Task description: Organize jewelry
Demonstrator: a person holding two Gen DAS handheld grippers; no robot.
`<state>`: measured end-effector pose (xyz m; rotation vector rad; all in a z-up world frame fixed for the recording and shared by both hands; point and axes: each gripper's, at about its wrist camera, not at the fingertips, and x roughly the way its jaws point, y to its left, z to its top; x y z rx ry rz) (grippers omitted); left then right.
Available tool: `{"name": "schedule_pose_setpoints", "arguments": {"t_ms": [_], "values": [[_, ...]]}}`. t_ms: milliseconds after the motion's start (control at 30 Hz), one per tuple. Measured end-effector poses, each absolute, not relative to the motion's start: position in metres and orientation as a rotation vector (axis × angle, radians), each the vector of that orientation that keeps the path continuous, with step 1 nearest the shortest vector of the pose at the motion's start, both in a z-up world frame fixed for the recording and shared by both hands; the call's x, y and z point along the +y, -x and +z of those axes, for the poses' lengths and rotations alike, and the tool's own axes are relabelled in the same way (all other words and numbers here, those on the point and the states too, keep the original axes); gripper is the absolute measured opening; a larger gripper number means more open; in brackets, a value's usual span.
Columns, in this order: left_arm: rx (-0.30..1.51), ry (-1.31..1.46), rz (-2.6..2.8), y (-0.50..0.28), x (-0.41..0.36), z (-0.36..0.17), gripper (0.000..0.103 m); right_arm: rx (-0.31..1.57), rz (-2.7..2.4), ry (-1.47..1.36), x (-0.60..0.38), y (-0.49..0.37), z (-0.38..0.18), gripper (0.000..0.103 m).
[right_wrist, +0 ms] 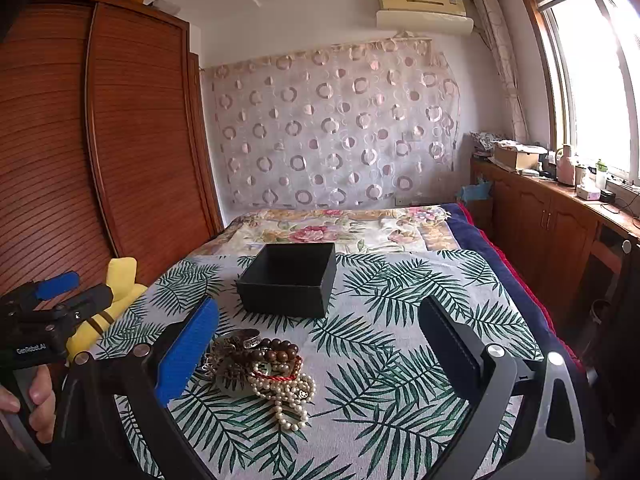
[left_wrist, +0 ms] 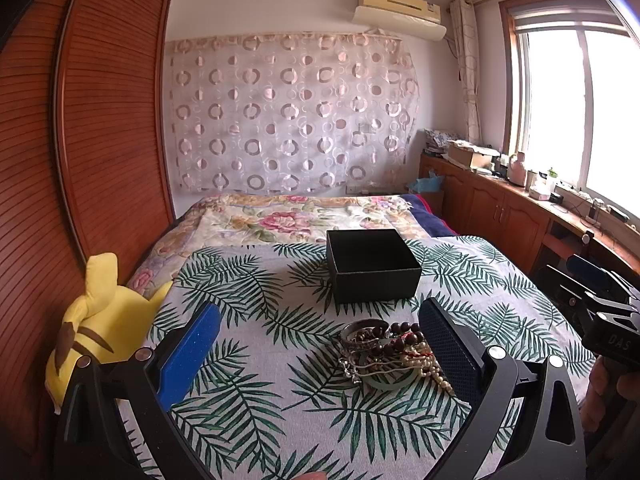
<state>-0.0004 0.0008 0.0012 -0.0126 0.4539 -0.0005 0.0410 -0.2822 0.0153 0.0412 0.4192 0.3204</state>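
A pile of jewelry (left_wrist: 384,354) lies on the leaf-print cloth (left_wrist: 280,400): dark wooden beads, a silver bangle, a pearl string and a green bangle. It also shows in the right wrist view (right_wrist: 264,368). An open, empty black box (left_wrist: 372,266) stands just behind it, also seen in the right wrist view (right_wrist: 290,278). My left gripper (left_wrist: 320,332) is open and empty, with the pile close to its right finger. My right gripper (right_wrist: 318,328) is open and empty, with the pile close to its left finger.
A yellow plush toy (left_wrist: 100,320) lies at the bed's left edge by the wooden wardrobe (left_wrist: 100,120). A floral blanket (left_wrist: 288,216) covers the far bed. A wooden cabinet (right_wrist: 560,216) with clutter runs along the right under the window.
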Motion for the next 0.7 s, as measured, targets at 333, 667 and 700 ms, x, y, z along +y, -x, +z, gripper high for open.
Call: {"name": "schedule_pose_setpoints", "arguments": {"t_ms": [333,667,700], "values": [[0.451,0.011,0.000,0.0000,0.0014,0.0018,0.096,0.420,0.320,-0.041,-0.2820,-0.0416,0.0141,0.101],[0.452,0.012,0.000,-0.0001,0.0005,0.0007,0.096,0.422,0.321,-0.041,-0.2821,-0.0411,0.0152,0.101],[0.451,0.011,0.001,-0.0002,0.0004,0.0008,0.096,0.422,0.321,-0.041,-0.2820,-0.0410,0.0154,0.101]]}}
